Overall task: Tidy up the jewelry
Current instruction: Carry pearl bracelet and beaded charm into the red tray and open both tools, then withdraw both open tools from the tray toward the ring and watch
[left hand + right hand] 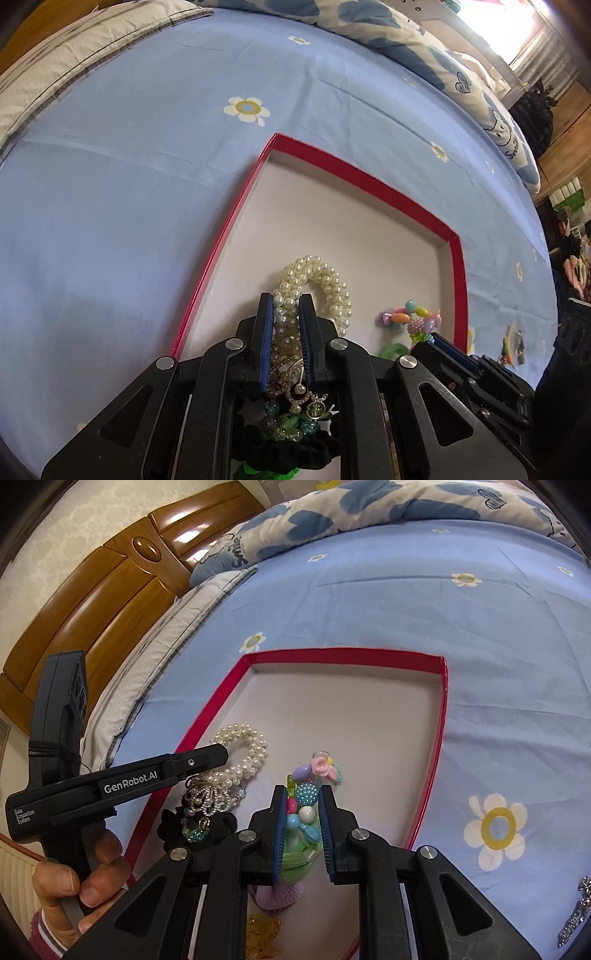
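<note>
pearl bracelet [317, 284] is clamped between the pads of the left gripper [287, 301], inside the red-rimmed box [207, 266] on the blue floral bedsheet [129, 184]. the pastel bead bracelet [308, 797] is bracketed by the right gripper [303, 794], jaws narrowed around it, contact probably made. black scrunchie [221, 821] is seen nearby in the box.
</note>
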`<state>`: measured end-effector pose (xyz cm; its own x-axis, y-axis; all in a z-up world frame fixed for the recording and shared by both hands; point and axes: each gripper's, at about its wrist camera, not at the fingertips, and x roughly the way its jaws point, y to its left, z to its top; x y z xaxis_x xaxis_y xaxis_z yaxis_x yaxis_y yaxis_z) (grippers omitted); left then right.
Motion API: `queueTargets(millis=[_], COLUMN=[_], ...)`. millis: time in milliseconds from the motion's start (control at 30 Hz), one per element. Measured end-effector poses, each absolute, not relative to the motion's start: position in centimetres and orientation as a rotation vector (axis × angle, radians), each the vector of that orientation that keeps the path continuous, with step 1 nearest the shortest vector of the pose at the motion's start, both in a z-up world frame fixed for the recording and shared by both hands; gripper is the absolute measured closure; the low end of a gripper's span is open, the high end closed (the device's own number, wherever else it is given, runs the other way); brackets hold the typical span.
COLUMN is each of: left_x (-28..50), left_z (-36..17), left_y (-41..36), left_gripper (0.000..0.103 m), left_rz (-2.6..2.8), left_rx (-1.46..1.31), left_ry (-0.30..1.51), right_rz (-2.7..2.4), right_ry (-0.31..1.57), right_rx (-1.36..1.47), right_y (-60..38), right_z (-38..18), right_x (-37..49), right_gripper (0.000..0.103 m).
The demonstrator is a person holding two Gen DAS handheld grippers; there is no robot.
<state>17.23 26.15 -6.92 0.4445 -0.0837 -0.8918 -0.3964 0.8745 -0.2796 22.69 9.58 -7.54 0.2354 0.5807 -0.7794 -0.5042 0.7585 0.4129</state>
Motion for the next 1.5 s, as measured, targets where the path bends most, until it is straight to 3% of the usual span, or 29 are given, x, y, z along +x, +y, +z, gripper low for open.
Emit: queueTargets(millis=[233, 400, 567, 833, 967, 1500], left_x=[17.1, 17.1, 16.8, 15.9, 14.9, 13.0], left_z=[-7.0, -7.1, -6.9, -5.5, -4.5, -1.4], left_y=[26.2, 26.2, 26.2, 25.7, 25.1, 20.3], left_gripper=[0.09, 0.078, 0.078, 0.076, 0.063, 0.063], left_rz=[0.21, 0.218, 0.22, 0.211, 0.207, 0.122], left_rx=[-0.482, -0.486, -0.487, -0.488, -0.485, -0.455], left_ry=[1.116, 1.126, 1.126, 1.102, 1.079, 1.044], right_rz=[0.738, 0.734, 0.731, 0.733, 0.729, 0.617], right_ry=[1.122, 1.127, 1.119, 1.088, 1.07, 1.019], right_rx=[0.081, 0.087, 0.099, 0.117, 0.127, 0.197], right_y=[9.7, 9.7, 9.4, 8.0, 6.6, -2.4], right_z=[-7.7, -7.6, -7.1, -5.5, -4.6, -2.3], right_x=[22.9, 23.0, 22.7, 21.7, 20.9, 17.8], right_gripper=[0.082, 0.08, 0.067, 0.067, 0.067, 0.065])
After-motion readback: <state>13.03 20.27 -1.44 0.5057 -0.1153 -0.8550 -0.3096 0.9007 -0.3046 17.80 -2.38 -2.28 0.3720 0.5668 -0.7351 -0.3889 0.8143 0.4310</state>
